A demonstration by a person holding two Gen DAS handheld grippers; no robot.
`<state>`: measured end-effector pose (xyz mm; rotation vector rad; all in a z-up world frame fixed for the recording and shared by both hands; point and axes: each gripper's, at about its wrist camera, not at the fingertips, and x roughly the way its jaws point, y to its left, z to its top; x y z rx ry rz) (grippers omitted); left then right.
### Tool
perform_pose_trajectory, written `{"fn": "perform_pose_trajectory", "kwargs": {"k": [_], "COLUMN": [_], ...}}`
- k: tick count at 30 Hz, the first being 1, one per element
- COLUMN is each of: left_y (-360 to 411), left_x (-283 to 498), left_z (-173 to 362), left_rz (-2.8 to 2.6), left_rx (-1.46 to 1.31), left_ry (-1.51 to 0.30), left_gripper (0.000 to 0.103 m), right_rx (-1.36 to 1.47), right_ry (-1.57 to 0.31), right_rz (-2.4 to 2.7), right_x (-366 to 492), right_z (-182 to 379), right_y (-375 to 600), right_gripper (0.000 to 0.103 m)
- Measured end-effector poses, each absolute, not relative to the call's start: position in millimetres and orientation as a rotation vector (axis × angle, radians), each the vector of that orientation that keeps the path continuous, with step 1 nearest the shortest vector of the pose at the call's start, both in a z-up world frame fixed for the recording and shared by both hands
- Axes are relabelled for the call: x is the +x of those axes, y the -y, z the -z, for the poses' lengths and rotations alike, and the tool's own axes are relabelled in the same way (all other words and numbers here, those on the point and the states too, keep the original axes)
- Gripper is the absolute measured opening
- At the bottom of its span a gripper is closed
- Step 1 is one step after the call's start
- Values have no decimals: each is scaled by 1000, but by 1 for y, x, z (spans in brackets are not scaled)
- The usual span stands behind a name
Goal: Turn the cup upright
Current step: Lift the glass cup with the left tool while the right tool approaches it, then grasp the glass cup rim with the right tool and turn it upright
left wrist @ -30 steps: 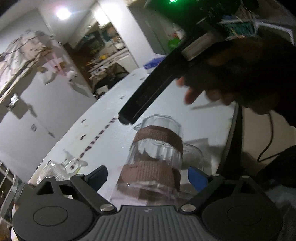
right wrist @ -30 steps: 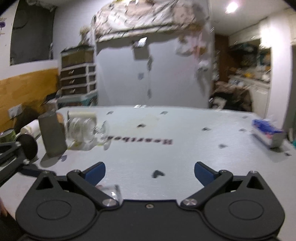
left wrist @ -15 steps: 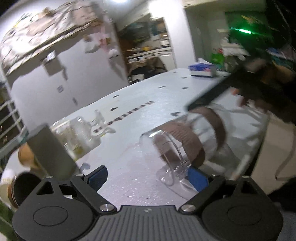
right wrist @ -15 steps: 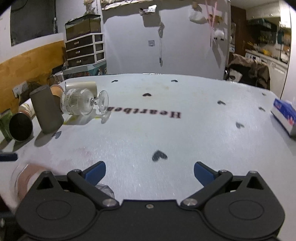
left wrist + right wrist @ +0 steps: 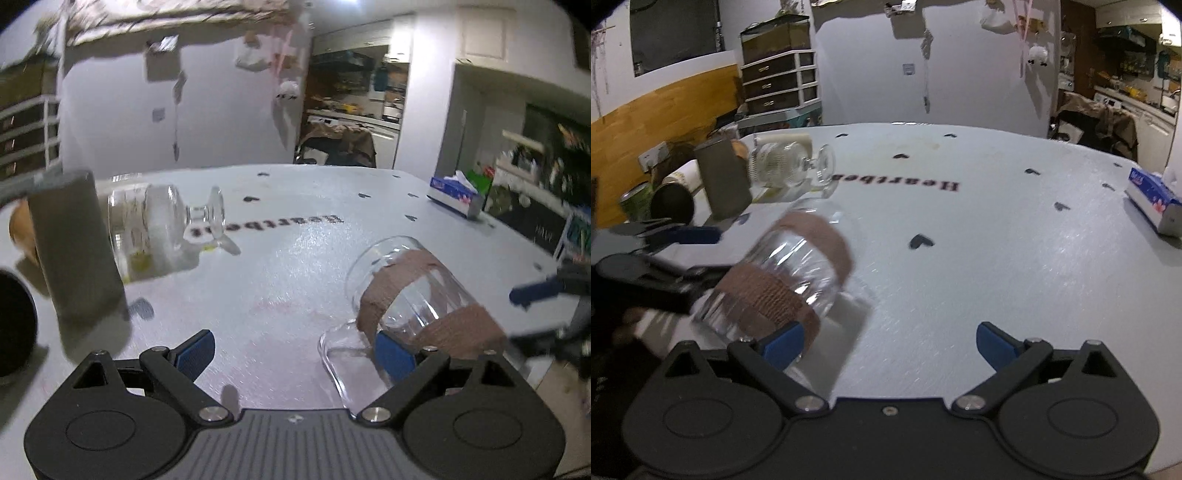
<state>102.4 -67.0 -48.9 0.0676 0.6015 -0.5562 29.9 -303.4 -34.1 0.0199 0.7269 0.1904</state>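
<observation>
A clear glass cup [image 5: 413,295] with two brown tape bands lies on its side on the white table [image 5: 280,280], blurred by motion. It rests by the right finger of my left gripper [image 5: 293,349], whose jaws are open and hold nothing. In the right wrist view the cup [image 5: 790,273] lies tilted by the left finger of my right gripper [image 5: 888,341], which is open and empty. The left gripper's blue fingertips [image 5: 698,234] show at the left edge there.
A stemmed glass [image 5: 790,166] lies on its side at the far left beside a grey cylinder [image 5: 722,177], with cans [image 5: 670,201] behind. A tissue box [image 5: 1152,201] sits at the right edge. Black hearts and lettering mark the table.
The cup, upside down and standing between my left fingers a second ago, has tipped onto its side. My left gripper has swung round and pulled back; the cup has entered the right view.
</observation>
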Motion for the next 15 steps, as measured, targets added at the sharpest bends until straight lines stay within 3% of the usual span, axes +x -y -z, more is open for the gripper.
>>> {"fn": "perform_pose_trajectory", "kwargs": {"k": [5, 11, 15], "left_y": [65, 50, 42], "left_x": [81, 56, 48], "left_z": [36, 19, 15], "left_rz": [500, 458, 436], "left_rx": [59, 35, 22], "left_ry": [-576, -501, -483], "left_gripper": [94, 98, 99], "right_rx": [35, 506, 572], "right_ry": [-748, -919, -952], "right_rz": [-231, -300, -258], "right_x": [31, 72, 103], "right_z": [28, 15, 12], "right_y": [310, 333, 322], "right_gripper": [100, 100, 100]}}
